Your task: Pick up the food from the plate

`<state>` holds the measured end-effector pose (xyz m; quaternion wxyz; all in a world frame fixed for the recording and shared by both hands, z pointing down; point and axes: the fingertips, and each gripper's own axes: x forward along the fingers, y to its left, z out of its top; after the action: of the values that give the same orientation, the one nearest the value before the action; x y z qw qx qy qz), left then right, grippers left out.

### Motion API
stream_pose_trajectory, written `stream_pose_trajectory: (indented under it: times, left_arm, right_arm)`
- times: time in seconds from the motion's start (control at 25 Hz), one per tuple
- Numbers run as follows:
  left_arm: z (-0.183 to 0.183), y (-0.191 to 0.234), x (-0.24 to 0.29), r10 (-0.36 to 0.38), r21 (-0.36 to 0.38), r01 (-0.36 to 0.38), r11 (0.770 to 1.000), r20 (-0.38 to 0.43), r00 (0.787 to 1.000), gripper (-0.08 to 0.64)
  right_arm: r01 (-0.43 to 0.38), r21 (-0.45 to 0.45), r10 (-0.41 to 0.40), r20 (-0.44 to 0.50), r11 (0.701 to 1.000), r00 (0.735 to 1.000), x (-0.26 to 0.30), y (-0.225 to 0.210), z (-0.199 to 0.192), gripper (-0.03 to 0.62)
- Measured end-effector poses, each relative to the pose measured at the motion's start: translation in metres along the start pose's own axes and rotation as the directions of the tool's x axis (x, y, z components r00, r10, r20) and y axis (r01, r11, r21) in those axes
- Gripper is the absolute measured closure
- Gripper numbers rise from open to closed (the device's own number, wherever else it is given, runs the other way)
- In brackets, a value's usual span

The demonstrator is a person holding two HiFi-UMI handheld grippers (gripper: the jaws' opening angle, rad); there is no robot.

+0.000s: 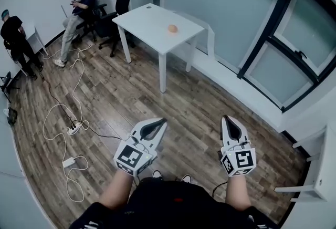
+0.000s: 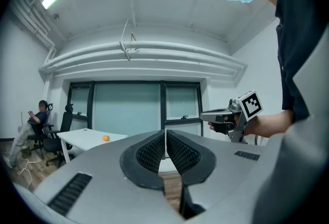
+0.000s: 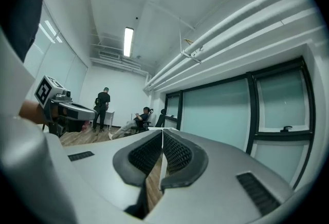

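A small orange piece of food [image 1: 172, 28] lies on a white table [image 1: 149, 20] far across the room; I cannot make out a plate under it. My left gripper [image 1: 160, 122] and right gripper [image 1: 226, 117] are held side by side above the wooden floor, a long way short of the table. Both are shut with nothing between the jaws. In the left gripper view the shut gripper [image 2: 165, 133] points toward the window, with the food [image 2: 105, 138] on the table [image 2: 82, 137] at the left and the right gripper [image 2: 226, 116] alongside. In the right gripper view the gripper [image 3: 162, 132] is shut too.
A seated person [image 1: 79, 10] and office chairs [image 1: 118, 2] are beside the table; another person [image 1: 14, 39] stands at the far left. White cables and a power strip [image 1: 73, 128] lie on the floor. Glass walls [image 1: 252, 28] run along the right, and a white shelf [image 1: 315, 170] stands near right.
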<state>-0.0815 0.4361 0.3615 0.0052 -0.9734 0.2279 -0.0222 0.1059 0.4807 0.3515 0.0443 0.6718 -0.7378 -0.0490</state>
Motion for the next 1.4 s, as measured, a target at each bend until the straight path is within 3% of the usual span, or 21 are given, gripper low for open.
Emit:
stream_pose_trajectory:
  times: [0.2,0.4,0.8,1.08,1.4]
  left_arm:
    - [-0.006,0.038,-0.029,0.027,0.007,-0.027,1.000,0.001,1.000,0.531]
    - [-0.019,0.079,-0.062,0.050,0.011,-0.050,0.999,-0.001,0.999,0.531]
    - [-0.028,0.150,-0.072,0.113,-0.016,-0.113,0.993,0.010,0.994,0.531]
    - [-0.031,0.196,-0.040,0.158,-0.016,-0.158,0.987,-0.004,0.987,0.531]
    - [-0.020,0.235,0.046,0.192,0.011,-0.191,0.981,-0.028,0.981,0.531]
  right_arm:
    - [-0.046,-0.005,0.046,-0.004,0.999,0.999,0.033,0.045,0.003,0.568]
    - [-0.037,-0.008,0.037,0.000,0.999,0.999,0.065,0.082,0.004,0.568]
    - [-0.083,-0.017,0.082,-0.047,0.996,0.996,0.137,0.108,-0.005,0.566]
    - [-0.125,-0.006,0.125,-0.050,0.992,0.991,0.201,0.095,-0.013,0.566]
    - [-0.152,0.025,0.153,-0.031,0.988,0.988,0.276,0.024,-0.022,0.566]
